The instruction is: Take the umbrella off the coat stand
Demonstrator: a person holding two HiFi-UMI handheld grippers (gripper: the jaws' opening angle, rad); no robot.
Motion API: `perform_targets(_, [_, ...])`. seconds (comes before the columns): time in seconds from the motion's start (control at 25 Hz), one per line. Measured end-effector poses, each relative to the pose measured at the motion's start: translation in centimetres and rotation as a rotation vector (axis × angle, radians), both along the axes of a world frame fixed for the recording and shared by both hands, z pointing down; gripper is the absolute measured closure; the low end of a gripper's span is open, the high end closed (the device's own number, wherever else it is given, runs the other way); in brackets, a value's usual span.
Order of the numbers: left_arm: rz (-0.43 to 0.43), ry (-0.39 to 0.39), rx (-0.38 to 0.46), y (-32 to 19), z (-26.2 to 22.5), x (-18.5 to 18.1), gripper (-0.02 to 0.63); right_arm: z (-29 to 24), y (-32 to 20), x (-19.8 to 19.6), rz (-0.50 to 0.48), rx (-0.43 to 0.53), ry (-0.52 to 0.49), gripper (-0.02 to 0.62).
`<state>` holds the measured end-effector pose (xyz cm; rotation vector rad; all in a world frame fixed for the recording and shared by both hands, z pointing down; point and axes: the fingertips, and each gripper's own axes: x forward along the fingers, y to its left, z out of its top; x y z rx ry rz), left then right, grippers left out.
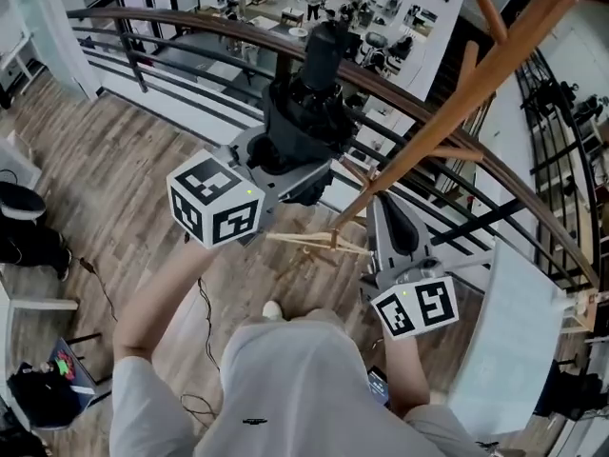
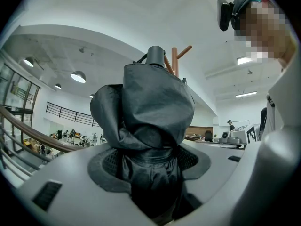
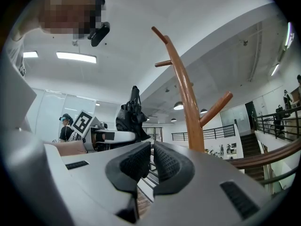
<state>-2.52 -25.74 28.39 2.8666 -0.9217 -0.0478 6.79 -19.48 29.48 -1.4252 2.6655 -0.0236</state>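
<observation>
Left gripper view: umbrella [image 2: 157, 102] clamped between left gripper's [image 2: 150, 160] fingers [image 2: 104, 169].

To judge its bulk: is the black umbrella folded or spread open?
Folded. The umbrella is a compact bundle of bunched black fabric, clamped between the left gripper's jaws.

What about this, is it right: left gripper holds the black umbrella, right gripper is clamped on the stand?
Not quite. The right gripper is shut on nothing; the stand rises beyond its jaws, as the right gripper view shows. The left gripper does hold the umbrella.
</observation>
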Motion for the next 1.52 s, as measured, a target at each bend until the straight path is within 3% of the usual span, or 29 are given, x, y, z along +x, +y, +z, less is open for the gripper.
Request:
perform_targets(0.44, [0.013,0.021,0.026,3.0,2.4,0.3,0.336,2.1,1.7,0.3,-0.029,0.009,0.007,0.551])
perform_targets(1.04, [-0.026,0.089,-0.029,5.5,7.3,1.1,0.336,6.4,3.0,-0.4,-0.071,-0.008,0.033,0.551])
perform_targets(1.52, [-0.069,0.077,-0.065,8.3,13.0,1.7,0.336,10.2,3.7,0.0,-0.119,-0.019,0.023,0.551])
